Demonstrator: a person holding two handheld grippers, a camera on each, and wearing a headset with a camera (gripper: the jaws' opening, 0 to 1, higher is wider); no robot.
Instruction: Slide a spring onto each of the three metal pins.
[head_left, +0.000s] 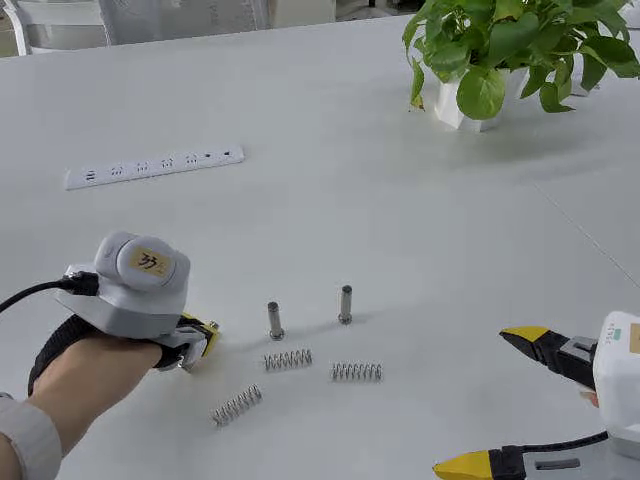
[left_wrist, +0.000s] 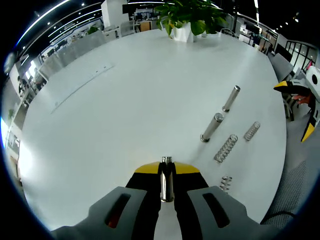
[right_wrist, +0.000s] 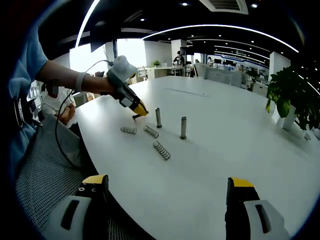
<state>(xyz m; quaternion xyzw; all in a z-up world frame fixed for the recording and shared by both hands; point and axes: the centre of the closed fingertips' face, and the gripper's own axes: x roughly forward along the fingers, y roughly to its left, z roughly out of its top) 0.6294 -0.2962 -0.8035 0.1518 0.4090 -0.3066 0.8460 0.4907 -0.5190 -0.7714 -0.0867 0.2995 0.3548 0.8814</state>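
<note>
While around pin (left_wrist: 166, 184), left gripper (left_wrist: 167, 168) low.

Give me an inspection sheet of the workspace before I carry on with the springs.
Surface: white table, bare around the work.
Job's things: left upright pin and right upright pin stand bare. The third pin is in a gripper. The left spring, middle spring and right spring lie flat, none on a pin.
Clutter: power strip and potted plant, both well behind the work.
Grippers: left gripper shut on the third pin; right gripper open, off to the side of the springs.
Cables: black cable runs from the left gripper.
Surroundings: open office, ceiling lights on.
</note>
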